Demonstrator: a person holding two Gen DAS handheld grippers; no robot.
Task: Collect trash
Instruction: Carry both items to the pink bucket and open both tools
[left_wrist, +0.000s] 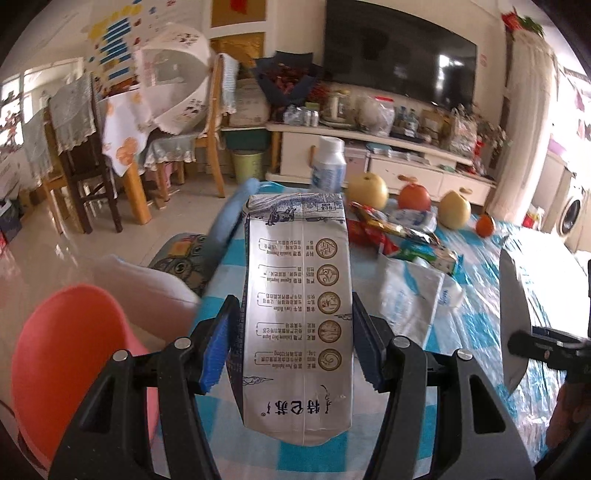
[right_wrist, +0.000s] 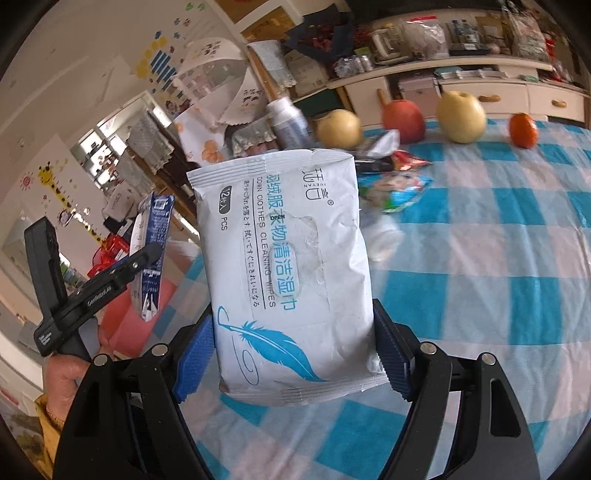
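Note:
My left gripper is shut on a silver milk carton, held above the table's left edge; the carton also shows in the right wrist view. My right gripper is shut on a white wet-wipes packet with a blue feather print, held above the blue checked tablecloth. The packet shows edge-on at the right of the left wrist view. A red bin sits below left of the carton. Snack wrappers and a white bag lie on the table.
Two yellow pears, a red apple and a small orange line the table's far edge beside a white bottle. Chairs and a TV cabinet stand beyond.

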